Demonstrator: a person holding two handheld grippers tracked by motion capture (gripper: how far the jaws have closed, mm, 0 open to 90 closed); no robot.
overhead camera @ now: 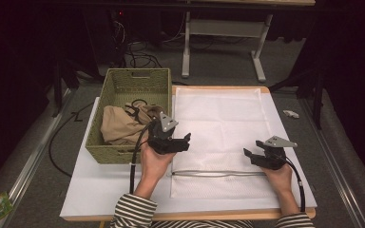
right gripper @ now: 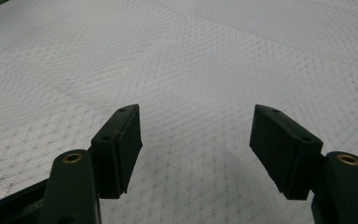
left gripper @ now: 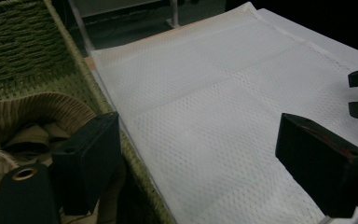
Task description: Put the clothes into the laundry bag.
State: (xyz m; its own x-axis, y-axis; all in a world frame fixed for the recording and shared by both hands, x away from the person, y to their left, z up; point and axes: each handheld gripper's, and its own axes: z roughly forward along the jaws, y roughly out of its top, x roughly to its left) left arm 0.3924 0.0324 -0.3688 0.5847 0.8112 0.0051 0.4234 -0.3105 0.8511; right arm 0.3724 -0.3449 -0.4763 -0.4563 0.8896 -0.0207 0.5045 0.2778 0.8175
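High view: your left gripper (overhead camera: 186, 138) sits released at the woven green basket (overhead camera: 123, 154) wall — the crumpled beige garment (overhead camera: 119, 124) lies just left of it, long axis along the basket.

Left gripper view: garment (left gripper: 32, 109) beside the near jaw, white mesh laundry bag (left gripper: 223, 107) ahead.

Right gripper view: right gripper (right gripper: 196, 140) released, empty — farther away.

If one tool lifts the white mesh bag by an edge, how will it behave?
The white mesh bag lies flat and thin on the table, so it would probably drape limply. Its open weave suggests it is light. The zipper end may hang a little lower.
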